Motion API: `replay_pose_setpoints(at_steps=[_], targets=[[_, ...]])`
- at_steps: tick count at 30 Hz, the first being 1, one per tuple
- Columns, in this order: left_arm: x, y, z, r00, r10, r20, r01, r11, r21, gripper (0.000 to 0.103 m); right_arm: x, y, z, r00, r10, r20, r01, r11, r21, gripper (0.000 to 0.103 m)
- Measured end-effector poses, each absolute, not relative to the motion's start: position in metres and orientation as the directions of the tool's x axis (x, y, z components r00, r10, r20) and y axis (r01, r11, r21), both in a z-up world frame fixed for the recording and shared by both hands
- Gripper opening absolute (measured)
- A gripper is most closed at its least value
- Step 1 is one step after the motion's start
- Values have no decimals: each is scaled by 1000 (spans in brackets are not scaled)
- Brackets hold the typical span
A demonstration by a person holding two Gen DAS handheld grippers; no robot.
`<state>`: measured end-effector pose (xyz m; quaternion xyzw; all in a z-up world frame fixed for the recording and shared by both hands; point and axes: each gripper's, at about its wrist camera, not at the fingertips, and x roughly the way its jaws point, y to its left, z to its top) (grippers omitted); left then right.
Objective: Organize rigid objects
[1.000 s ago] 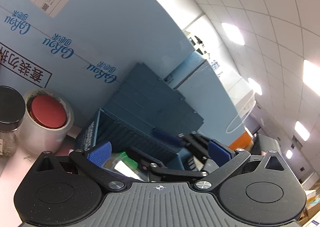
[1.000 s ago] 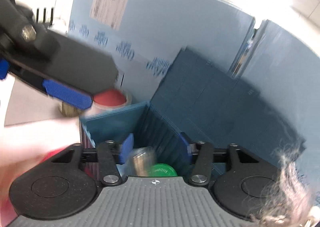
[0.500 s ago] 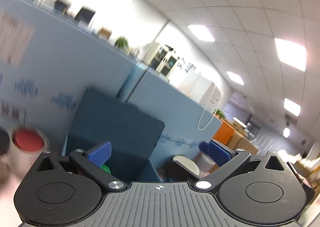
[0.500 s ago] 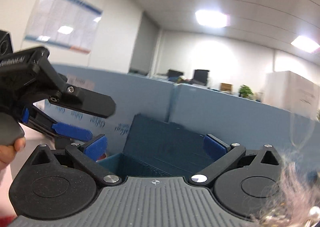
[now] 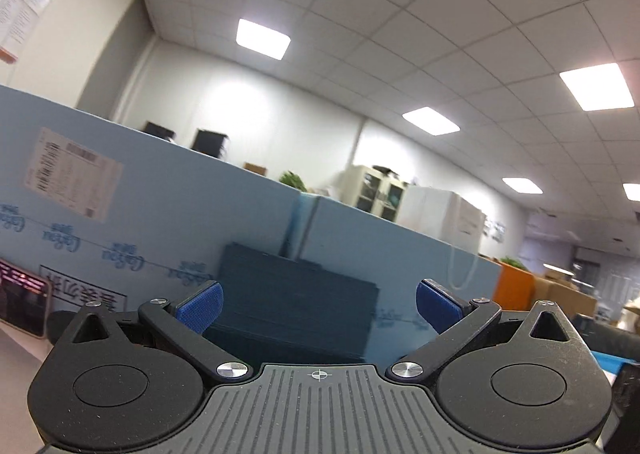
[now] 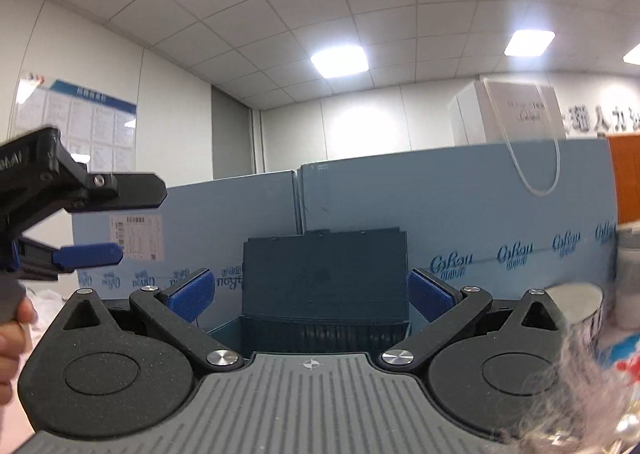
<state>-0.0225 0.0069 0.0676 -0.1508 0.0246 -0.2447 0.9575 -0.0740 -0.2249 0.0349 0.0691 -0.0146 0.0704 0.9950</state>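
Metal can point(image 6: 576, 304) looks rigid, light, slippery; we'd grip its sides, both hand-held grippers point(image 6: 308, 294) spread, empty.

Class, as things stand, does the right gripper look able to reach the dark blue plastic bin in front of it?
Probably yes: the right gripper is open and empty, and the dark blue plastic bin sits straight ahead, nothing between.

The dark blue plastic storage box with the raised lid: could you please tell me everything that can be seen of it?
The dark blue plastic storage box stands open straight ahead of the right gripper. Its flat lid is upright and appears to lean against the light blue printed panels behind. Only the top of its ribbed inner wall shows; the contents are hidden. Neither gripper touches it.
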Motion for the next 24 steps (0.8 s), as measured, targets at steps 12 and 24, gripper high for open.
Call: replay_pose_setpoints(at_steps=[12,24], targets=[[-2,-3,8,990,-140,22,142,970,-196,103,-41,-236,-5,1000,2,-14,0,982,189,103],[-20,-20,-2,993,-60,98,62,998,-19,103,-57,-223,-7,996,-15,93,7,995,95,103]])
